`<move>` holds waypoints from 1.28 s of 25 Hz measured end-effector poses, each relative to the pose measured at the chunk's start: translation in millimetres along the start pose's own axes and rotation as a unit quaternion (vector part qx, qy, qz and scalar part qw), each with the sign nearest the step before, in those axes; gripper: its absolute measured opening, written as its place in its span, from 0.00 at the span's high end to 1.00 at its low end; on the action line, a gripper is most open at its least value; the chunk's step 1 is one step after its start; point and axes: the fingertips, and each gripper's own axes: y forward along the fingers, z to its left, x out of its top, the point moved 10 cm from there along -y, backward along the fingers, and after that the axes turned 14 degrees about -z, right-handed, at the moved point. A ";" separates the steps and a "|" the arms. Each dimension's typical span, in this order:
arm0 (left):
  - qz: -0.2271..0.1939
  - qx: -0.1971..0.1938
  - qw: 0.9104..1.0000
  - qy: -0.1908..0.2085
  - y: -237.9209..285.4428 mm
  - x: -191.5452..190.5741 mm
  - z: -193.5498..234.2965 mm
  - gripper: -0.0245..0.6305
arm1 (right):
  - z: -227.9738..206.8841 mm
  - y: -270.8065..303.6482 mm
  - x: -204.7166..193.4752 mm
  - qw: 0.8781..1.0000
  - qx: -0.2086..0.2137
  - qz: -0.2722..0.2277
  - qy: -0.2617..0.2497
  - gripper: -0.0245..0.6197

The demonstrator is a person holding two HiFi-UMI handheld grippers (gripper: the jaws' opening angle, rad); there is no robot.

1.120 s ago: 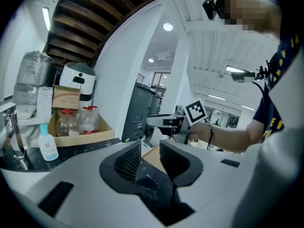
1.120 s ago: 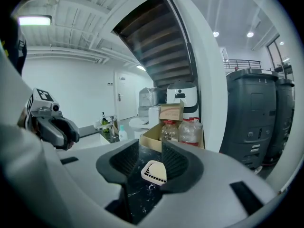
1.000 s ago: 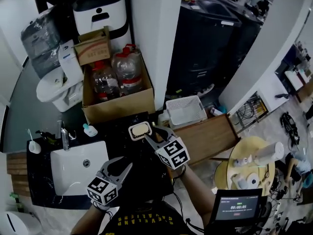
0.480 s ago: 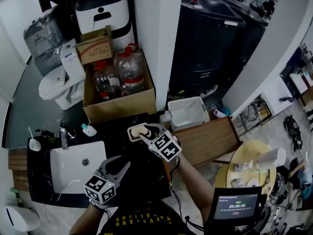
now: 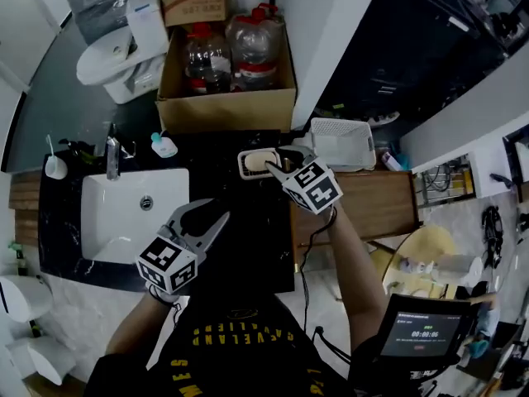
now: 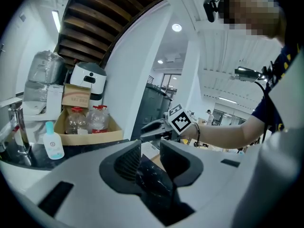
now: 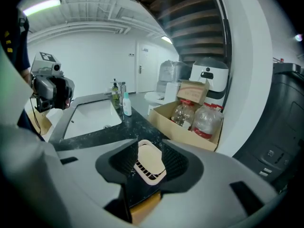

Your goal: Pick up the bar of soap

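Observation:
A pale bar of soap [image 5: 258,160] lies in a slatted white dish [image 5: 245,171] on the black countertop [image 5: 248,246], behind the sink. My right gripper [image 5: 278,160] is at the dish's right end. In the right gripper view the soap [image 7: 148,156] shows between the two ribbed pads [image 7: 124,161], still lying in its dish [image 7: 151,175]. The jaws are opening. My left gripper [image 5: 207,215] hangs open over the counter beside the sink, with nothing between its fingers [image 6: 128,161].
A white sink [image 5: 132,213] with a tap [image 5: 112,151] and a small bottle [image 5: 163,145] is at the left. Behind the counter is a cardboard box [image 5: 227,106] of water bottles. A white basket [image 5: 340,143] and a wooden top [image 5: 364,205] are at the right.
The head view has swung, so the whole scene sits higher in the picture. My right gripper has stayed at the soap dish, its jaws around the soap. The left gripper has hardly moved.

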 end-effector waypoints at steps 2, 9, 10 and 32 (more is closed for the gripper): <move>-0.001 0.003 1.000 -0.011 -2.0 -2.8 5.8 0.78 | -2.8 6.2 -1.8 1.000 0.008 0.024 -0.016 0.71; 0.000 0.020 0.999 -0.041 -21.3 -15.3 23.9 0.78 | 2.6 39.0 -12.8 0.985 0.067 0.114 -0.110 0.69; -0.001 0.023 0.999 -0.044 -24.7 -17.7 26.4 0.78 | 2.9 43.6 -14.9 0.981 0.078 0.129 -0.120 0.67; -0.006 0.073 0.992 -0.105 -82.7 -44.4 65.9 0.78 | 4.6 105.2 -28.6 0.906 0.211 0.286 -0.230 0.55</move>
